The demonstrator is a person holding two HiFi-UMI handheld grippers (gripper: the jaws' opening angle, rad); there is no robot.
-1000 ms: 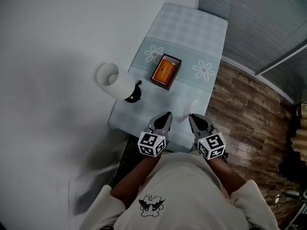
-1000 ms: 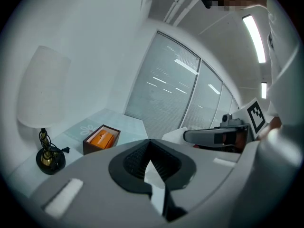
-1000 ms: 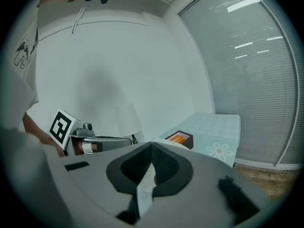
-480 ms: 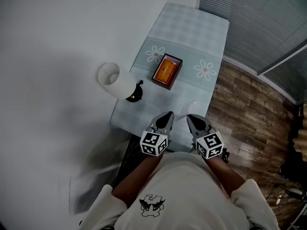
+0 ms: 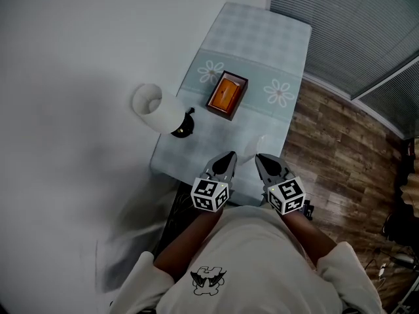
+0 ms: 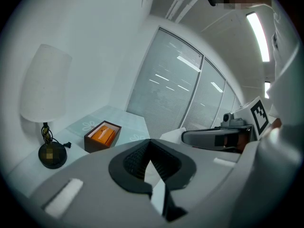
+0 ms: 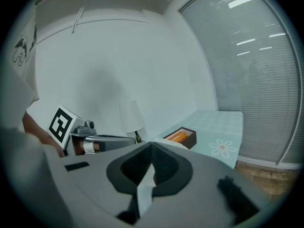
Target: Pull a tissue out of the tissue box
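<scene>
Since a second ago: hardly any change. The left gripper (image 5: 228, 157) and right gripper (image 5: 260, 159) keep their spot over the near end of the bench (image 5: 262, 44), with the tissue (image 5: 254, 148) still between their tips.
Right gripper: jaws pressed together on a creased white strip of the tissue, which stands up just past the tips.
Left gripper: jaws drawn in to a thin slit. A pale sliver shows between the pads, and I cannot tell whether it is tissue. It sits just left of the right gripper, the two tips angled toward each other.
Tissue: white and crumpled, out of the box, at the right gripper's tip and near the bench's near right edge.
Tissue box (image 5: 226, 96): dark brown, open on top, orange inside. It stands mid-bench, well beyond both grippers, between two flower prints on the cloth.
Lamp (image 5: 156, 107): white shade on a round black base, at the bench's left edge, left of the box and a little nearer.
Bench: narrow, covered in pale cloth, running near to far along the white wall on the left.
Floor (image 5: 340, 149): wood planks to the right.
Blinds (image 5: 353, 25): grey, at far right.
</scene>
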